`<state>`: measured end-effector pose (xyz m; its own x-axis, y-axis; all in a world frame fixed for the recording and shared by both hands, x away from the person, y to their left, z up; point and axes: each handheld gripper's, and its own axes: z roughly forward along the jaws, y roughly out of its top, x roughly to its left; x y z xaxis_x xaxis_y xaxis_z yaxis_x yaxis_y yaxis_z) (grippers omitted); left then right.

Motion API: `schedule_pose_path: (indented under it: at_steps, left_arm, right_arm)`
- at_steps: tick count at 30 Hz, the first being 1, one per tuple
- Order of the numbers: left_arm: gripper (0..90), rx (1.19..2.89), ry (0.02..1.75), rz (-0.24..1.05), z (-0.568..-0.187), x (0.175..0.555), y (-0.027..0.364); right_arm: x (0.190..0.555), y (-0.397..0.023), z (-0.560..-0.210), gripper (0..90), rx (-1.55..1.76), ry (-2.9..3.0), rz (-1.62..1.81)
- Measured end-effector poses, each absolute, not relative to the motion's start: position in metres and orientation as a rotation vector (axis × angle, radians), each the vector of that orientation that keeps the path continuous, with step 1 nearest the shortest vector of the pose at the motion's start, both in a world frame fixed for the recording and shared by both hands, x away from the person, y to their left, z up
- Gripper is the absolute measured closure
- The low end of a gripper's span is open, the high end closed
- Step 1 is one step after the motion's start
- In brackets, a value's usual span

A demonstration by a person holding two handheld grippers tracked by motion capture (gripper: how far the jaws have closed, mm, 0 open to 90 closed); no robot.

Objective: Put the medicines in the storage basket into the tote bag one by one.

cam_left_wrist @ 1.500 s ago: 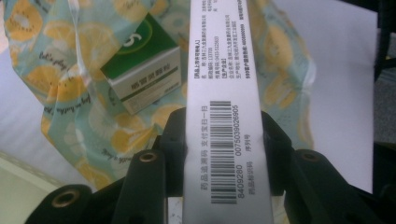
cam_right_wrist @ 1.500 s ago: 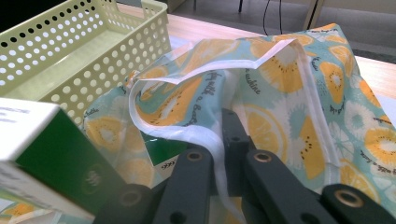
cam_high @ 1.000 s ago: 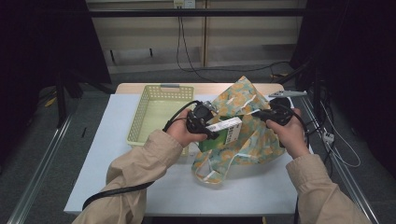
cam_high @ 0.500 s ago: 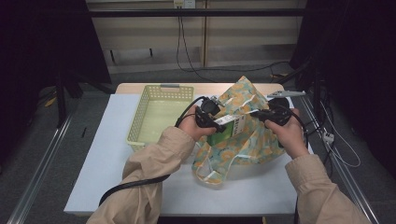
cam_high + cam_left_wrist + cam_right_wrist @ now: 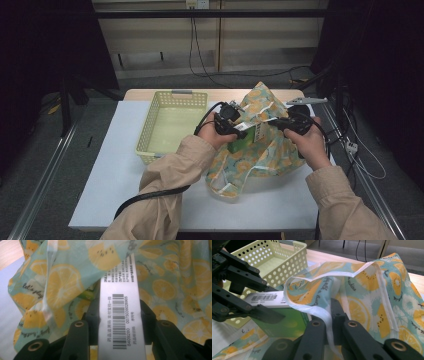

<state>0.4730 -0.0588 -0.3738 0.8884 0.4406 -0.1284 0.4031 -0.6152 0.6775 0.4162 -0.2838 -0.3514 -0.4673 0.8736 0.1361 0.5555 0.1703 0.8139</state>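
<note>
A cloth bag (image 5: 260, 161) printed with orange slices stands at the table's right, its mouth held up. My right gripper (image 5: 281, 123) is shut on the bag's white-hemmed rim (image 5: 329, 315). My left gripper (image 5: 240, 128) is shut on a green box (image 5: 254, 132) whose white side bears a barcode (image 5: 120, 285). The box points into the bag's mouth, with its far end under the fabric (image 5: 62, 282). In the right gripper view the box (image 5: 287, 325) and the left gripper (image 5: 249, 298) come in from the left, below the raised rim.
An empty pale yellow perforated basket (image 5: 170, 100) stands left of the bag, close to the left hand. A small white tool (image 5: 306, 100) lies at the table's back right edge. The white table top (image 5: 115, 170) is bare at front left.
My left gripper has carried the box to the right and slightly away, into the bag's mouth. The right gripper has kept its hold on the rim, almost still.
</note>
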Motion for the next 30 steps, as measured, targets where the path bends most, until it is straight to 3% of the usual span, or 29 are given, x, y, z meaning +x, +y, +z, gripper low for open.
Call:
schedule_pose_path:
  at_steps: [15,16,18,19,30]
  left_arm:
    - [62.1,2.248,0.609,0.112,-0.394,0.479,-0.097]
    - [60.0,2.240,0.616,0.114,-0.396,0.479,-0.100]
    - [34.7,2.203,0.685,0.057,-0.399,0.478,-0.102]
    - [27.5,2.208,0.688,0.055,-0.398,0.477,-0.101]
    - [19.1,2.261,0.579,0.073,-0.380,0.438,-0.058]
  right_arm:
    - [0.417,-0.285,-0.351,90.0,1.369,2.079,1.214]
    - [0.417,-0.285,-0.351,90.0,1.369,2.079,1.218]
    - [0.417,-0.286,-0.351,90.0,1.370,2.080,1.212]
    - [0.417,-0.287,-0.351,90.0,1.370,2.080,1.211]
    - [0.416,-0.289,-0.358,90.0,1.379,2.081,1.211]
